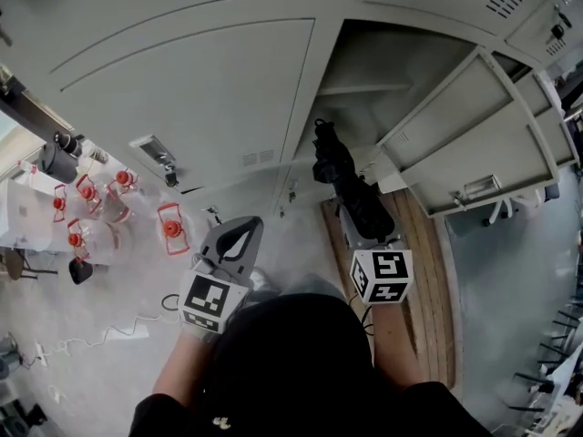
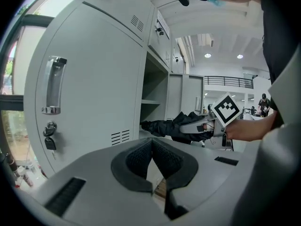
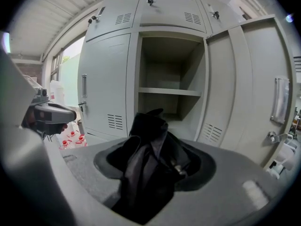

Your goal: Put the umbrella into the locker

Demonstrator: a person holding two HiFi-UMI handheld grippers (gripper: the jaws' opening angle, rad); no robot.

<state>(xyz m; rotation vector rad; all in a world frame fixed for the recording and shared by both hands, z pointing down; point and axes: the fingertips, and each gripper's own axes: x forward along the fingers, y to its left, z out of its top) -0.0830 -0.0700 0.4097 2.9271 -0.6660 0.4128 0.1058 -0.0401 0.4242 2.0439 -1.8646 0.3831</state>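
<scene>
A folded black umbrella (image 1: 351,185) is clamped in my right gripper (image 1: 369,233) and points at the open locker compartment (image 1: 392,89). In the right gripper view the umbrella (image 3: 148,159) fills the space between the jaws of the right gripper (image 3: 151,166), and the empty compartment (image 3: 169,74) with one shelf (image 3: 169,92) lies straight ahead. My left gripper (image 1: 239,237) hovers to the umbrella's left, before the closed locker door (image 1: 182,89). The left gripper (image 2: 151,147) has its pads touching at the tips with nothing between them. From there the umbrella (image 2: 164,126) shows at the locker's opening.
The compartment's door (image 1: 474,135) is swung wide open to the right. A wooden board (image 1: 428,280) lies on the floor under the right arm. Several red-capped water bottles (image 1: 91,217) and a white cable (image 1: 109,330) sit on the floor at the left.
</scene>
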